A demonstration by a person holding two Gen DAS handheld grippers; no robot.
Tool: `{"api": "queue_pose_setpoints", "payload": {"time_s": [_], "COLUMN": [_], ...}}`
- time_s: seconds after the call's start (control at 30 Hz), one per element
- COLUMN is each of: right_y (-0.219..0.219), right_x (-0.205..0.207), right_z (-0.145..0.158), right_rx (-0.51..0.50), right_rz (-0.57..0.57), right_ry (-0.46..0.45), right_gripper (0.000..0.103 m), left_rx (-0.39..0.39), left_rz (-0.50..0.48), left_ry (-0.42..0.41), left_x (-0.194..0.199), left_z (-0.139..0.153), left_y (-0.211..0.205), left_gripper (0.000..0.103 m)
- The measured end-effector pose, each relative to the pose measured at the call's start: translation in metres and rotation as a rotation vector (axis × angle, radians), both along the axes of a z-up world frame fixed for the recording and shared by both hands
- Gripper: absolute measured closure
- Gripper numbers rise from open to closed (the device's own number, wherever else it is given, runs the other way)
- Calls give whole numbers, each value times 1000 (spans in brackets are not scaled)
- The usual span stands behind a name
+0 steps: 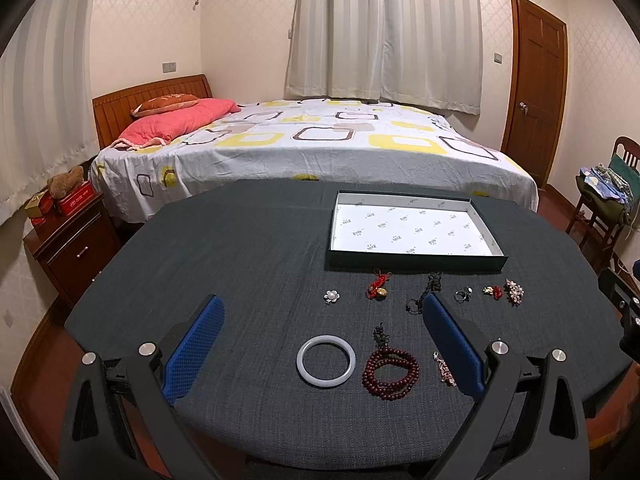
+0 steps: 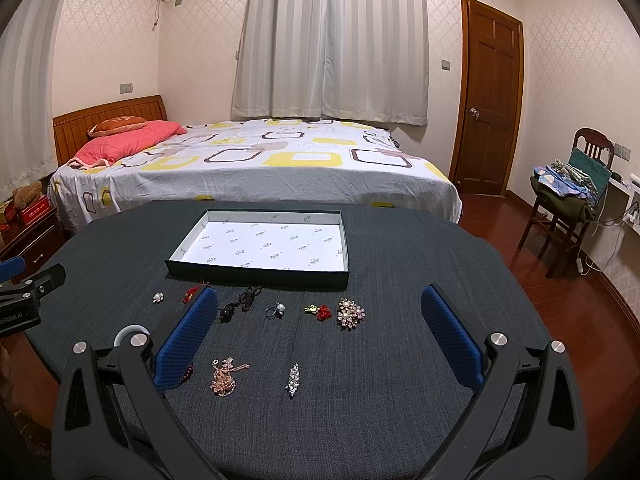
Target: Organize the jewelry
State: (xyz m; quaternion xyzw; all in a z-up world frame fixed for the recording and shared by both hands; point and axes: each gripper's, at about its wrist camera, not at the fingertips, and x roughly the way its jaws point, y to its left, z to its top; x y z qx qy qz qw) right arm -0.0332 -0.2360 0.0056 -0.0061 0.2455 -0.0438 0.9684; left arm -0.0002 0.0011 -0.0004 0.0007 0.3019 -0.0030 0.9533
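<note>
Jewelry lies scattered on the worktop (image 1: 248,248) before the empty tray (image 1: 412,256); left hand-held gripper (image 1: 324,338) and right hand-held gripper (image 2: 316,332) gape wide, empty; sorting unstarted, likely lowering onto white bangle (image 1: 326,362) next.

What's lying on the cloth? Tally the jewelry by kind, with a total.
White bangle: 1
Bead bracelet: 1
Ring: 1
Chain: 1
Brooches: 3 (pearl flower, large flower, crystal pin)
Corded charms: 3 (red knot, dark cord, red-gold charm)
Total: 10
</note>
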Motion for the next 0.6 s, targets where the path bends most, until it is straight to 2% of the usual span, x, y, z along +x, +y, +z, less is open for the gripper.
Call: {"api": "queue_pose_setpoints", "payload": {"time_s": [0.6], "right_y": [-1], "right_x": [0], "right_z": [0], "right_rx": [-1], "right_rz": [1], "right_ry": [2], "right_gripper": [4], "left_rx": [1], "left_rz": [3], "left_ry": [-1], "left_x": [-1], "left_z": [-1], "left_y": [1], "left_gripper": [6]}}
